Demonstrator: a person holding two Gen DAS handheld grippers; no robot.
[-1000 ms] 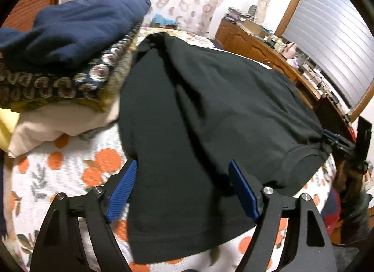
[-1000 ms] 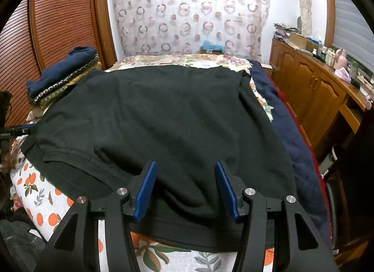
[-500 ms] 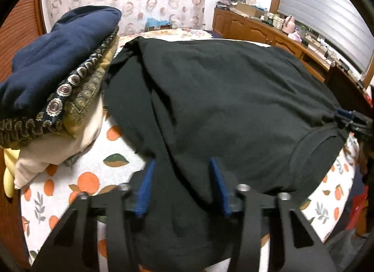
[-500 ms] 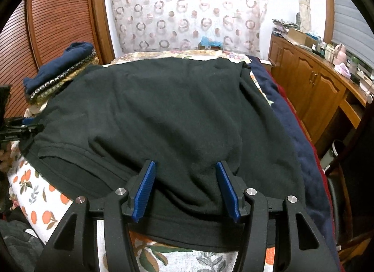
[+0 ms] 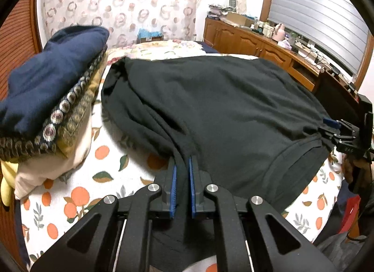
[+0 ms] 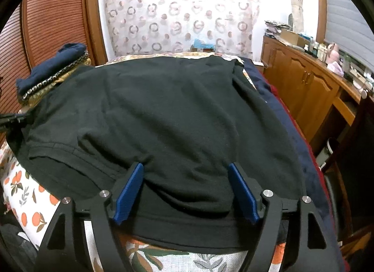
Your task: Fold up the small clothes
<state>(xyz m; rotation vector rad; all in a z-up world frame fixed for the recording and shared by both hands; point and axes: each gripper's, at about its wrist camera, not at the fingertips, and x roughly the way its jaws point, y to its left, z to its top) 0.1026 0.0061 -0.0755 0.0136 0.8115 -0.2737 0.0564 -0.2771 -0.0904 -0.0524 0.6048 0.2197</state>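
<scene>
- We are holding the left tool (image 5: 182, 171) with its two blue pads brought together on a bunched fold of the black shirt (image 5: 222, 113), at the shirt's near left edge.
- We are holding the right tool (image 6: 187, 176) with its fingers wide apart; a raised fold of the black shirt (image 6: 163, 113) is lying between the blue pads (image 6: 129, 192), and the pads are not pressing it.
- In the left wrist view we are also seeing the right tool (image 5: 339, 134) at the far right edge of the shirt, near the collar side; there we cannot tell how its fingers stand.
- The shirt is lying spread over the bed (image 5: 77, 192), which is wearing a white sheet with orange fruits and leaves.
- The shirt's near hem is hanging a little over the bed edge in the right wrist view.
- A pile of folded clothes (image 5: 46, 99), with a navy piece on top, is sitting on the bed just beside the shirt's left side.
- A wooden cabinet (image 6: 311, 89) is standing along the wall to the right of the bed, with small items on top.
</scene>
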